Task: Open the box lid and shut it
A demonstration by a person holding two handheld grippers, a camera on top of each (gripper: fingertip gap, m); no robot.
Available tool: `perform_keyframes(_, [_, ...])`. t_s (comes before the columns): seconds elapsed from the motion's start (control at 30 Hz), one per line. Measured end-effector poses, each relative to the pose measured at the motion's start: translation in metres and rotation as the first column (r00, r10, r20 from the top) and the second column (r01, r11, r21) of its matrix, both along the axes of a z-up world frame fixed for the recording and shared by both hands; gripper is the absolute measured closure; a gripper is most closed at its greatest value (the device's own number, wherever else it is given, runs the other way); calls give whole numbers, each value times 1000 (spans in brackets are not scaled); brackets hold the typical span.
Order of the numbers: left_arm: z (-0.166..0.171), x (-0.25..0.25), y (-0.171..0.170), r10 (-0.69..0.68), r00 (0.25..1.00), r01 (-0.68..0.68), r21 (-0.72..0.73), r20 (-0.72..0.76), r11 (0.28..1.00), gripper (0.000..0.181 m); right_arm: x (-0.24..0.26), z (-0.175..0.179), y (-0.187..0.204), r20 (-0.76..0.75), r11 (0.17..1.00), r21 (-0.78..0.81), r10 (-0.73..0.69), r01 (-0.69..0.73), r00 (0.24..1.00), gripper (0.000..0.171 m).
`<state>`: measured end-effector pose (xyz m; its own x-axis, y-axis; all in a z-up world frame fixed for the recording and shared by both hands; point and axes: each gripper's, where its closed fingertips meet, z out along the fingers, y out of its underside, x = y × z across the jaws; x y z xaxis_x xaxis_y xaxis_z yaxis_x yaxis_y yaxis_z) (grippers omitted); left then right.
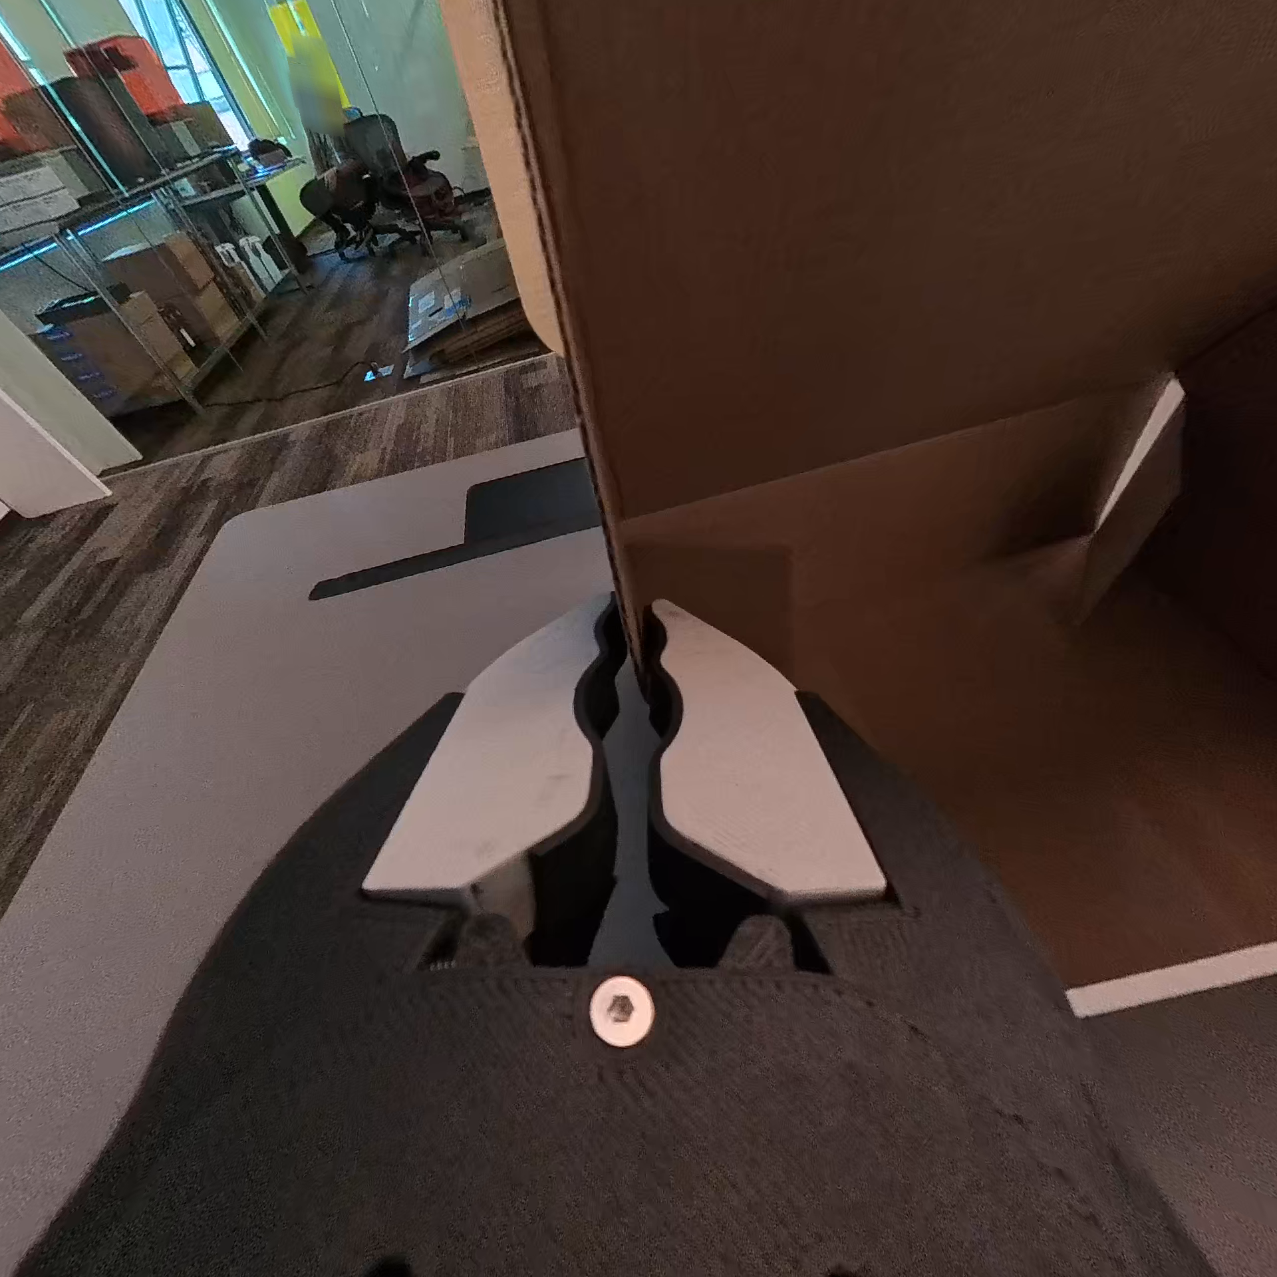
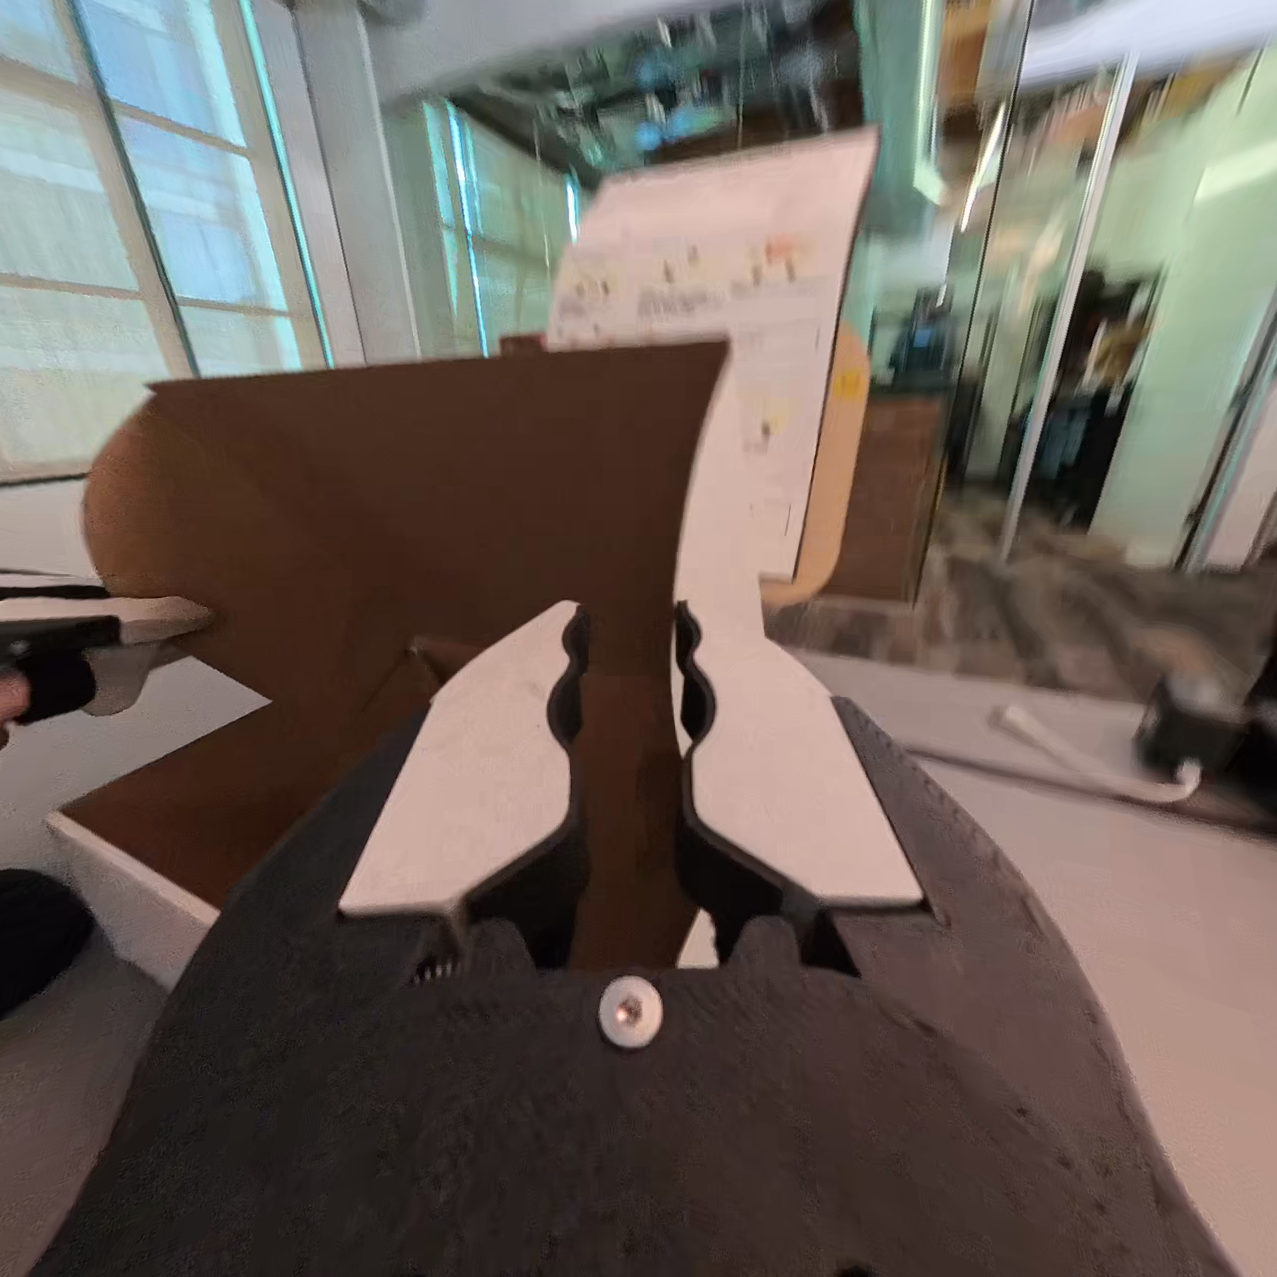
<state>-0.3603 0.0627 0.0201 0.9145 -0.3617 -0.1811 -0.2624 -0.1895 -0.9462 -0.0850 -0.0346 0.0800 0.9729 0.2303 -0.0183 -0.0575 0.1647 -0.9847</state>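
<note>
A cardboard box (image 1: 1036, 795), brown inside and white outside, stands open on a white table (image 1: 207, 691). Its lid (image 1: 864, 276) stands upright. My left gripper (image 1: 632, 615) is shut on the lid's side edge, near the bottom of that edge. In the right wrist view the lid (image 2: 414, 497) faces me with its brown inside, and the left gripper (image 2: 138, 622) holds its left edge. My right gripper (image 2: 629, 615) is open above the box's near wall (image 2: 124, 891), its tips at the lid's right edge. I cannot tell whether they touch it.
A black mat (image 1: 525, 511) lies on the table left of the box. A small black device (image 2: 1188, 719) with a white cable sits on the table at the right. Beyond a glass wall are shelves with boxes (image 1: 138, 311) and an office chair (image 1: 394, 186).
</note>
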Motion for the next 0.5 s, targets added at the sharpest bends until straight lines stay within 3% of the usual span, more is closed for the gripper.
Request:
perform_keyframes(0.07, [0, 0, 1, 4, 1000, -4, 5, 10, 1000, 179, -24, 24, -26, 154, 988, 153, 8, -32, 988, 157])
perform_keyframes(0.17, [-1, 0, 2, 14, 1000, -14, 7, 20, 1000, 179, -44, 55, -61, 311, 925, 372, -205, 80, 928, 162])
perform_keyframes(0.23, [-1, 2, 1, 15, 1000, -15, 14, 23, 1000, 179, -79, 63, -73, 429, 895, 445, -191, -22, 883, 165])
perform_keyframes(0.33, [-2, 4, -1, 14, 1000, -14, 18, 19, 1000, 179, -153, 40, -55, 588, 886, 286, 139, -365, 797, 167])
perform_keyframes(0.4, [-2, 5, -2, 10, 1000, -10, 18, 27, 1000, 178, -187, 8, -19, 651, 857, 95, 332, -507, 683, 160])
perform_keyframes(0.43, [-2, 5, -2, 10, 1000, -11, 19, 29, 1000, 178, -195, -8, 8, 664, 868, 3, 369, -497, 650, 147])
perform_keyframes(0.5, [-2, 3, -3, 11, 999, -12, 22, 34, 1000, 179, -204, -43, 54, 694, 881, -183, 430, -437, 577, 140])
